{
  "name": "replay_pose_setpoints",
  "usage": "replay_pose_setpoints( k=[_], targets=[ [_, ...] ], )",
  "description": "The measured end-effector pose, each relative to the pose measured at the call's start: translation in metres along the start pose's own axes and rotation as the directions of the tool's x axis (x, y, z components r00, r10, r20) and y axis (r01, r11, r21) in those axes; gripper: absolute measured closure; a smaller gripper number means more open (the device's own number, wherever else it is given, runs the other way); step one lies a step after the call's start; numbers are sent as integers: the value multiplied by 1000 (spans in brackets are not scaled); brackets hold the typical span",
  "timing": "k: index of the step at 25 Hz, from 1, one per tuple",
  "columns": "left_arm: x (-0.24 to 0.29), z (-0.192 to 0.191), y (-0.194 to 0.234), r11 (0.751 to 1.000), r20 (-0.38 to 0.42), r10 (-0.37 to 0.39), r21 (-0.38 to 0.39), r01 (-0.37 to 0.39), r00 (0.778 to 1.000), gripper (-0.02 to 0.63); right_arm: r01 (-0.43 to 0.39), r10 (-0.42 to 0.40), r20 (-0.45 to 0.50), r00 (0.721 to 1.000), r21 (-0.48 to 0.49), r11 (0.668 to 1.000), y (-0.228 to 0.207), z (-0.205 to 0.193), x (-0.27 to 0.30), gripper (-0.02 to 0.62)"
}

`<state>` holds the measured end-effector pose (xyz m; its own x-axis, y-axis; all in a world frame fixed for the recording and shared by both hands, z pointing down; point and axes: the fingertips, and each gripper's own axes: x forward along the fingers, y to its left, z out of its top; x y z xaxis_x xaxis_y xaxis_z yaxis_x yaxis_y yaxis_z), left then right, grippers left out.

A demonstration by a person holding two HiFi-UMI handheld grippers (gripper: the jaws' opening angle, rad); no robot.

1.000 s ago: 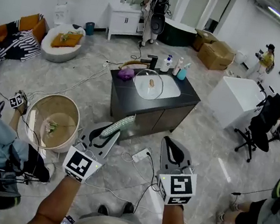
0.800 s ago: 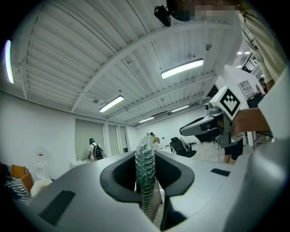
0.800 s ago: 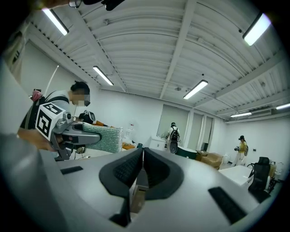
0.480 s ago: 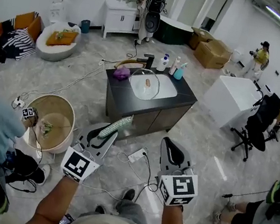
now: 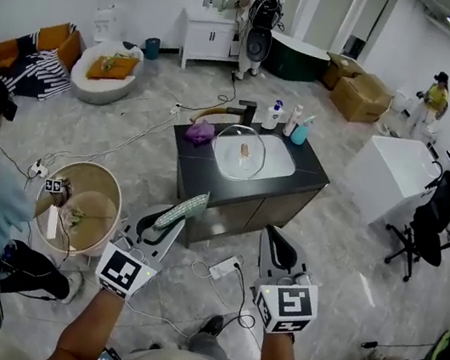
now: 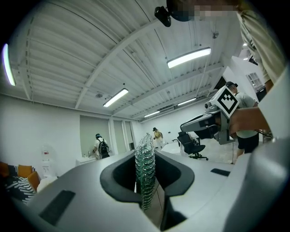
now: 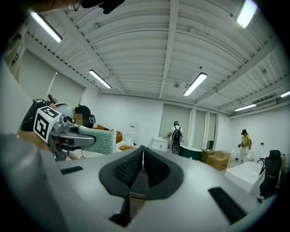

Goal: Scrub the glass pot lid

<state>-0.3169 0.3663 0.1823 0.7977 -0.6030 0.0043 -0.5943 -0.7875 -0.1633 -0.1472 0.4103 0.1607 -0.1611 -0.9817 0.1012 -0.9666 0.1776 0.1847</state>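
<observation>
The dark tabletop point(image 5: 200, 164) and its round glass pot lid point(image 5: 240, 149) have drifted right in our view. Our left tool point(image 5: 168, 222) stays clenched on the green mesh sponge point(image 5: 183, 209), and our right tool point(image 5: 276, 244) is clenched empty.

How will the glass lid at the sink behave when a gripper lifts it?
The glass lid looks clear and thin, so it is probably fragile. Its smooth dome is likely slippery; the knob seems the safer grip. Its round rim may rock or roll on the sink.
</observation>
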Motion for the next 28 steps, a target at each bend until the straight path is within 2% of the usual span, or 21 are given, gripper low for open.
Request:
replay_pose_setpoints(
  k=[3,8,12,15,19,22,25,28],
  targets=[
    [37,-7,4,999,17,13,46,-14,1000,514,-20,20,-16,1000,8,1000,-30,-11,23,569],
    [89,-13,2,999,-45,39,-33,-41,998,514,-53,53,-28,998,13,999,-77,-22,57,568],
    [128,-23,4,997,-62,61,-35,-63,996,514,-83,83,-34,996,19,996,-108,-34,81,569],
    [153,-29,2,997,-63,74,-4,-74,995,515,-98,99,-37,994,29,995,-131,-44,95,568],
    [180,-32,-3,996,-80,83,24,-81,993,515,-111,112,-35,993,50,993,-159,-51,105,569],
    [195,-38,-10,997,-126,78,3,-79,989,515,-109,112,-37,993,73,991,-175,-62,111,569],
    [207,-42,-11,998,-135,64,32,-60,989,515,-103,108,-45,993,103,989,-186,-72,118,568],
    [221,-46,-4,998,-149,59,25,-56,987,514,-96,102,-53,993,112,989,-194,-79,128,568]
  ],
)
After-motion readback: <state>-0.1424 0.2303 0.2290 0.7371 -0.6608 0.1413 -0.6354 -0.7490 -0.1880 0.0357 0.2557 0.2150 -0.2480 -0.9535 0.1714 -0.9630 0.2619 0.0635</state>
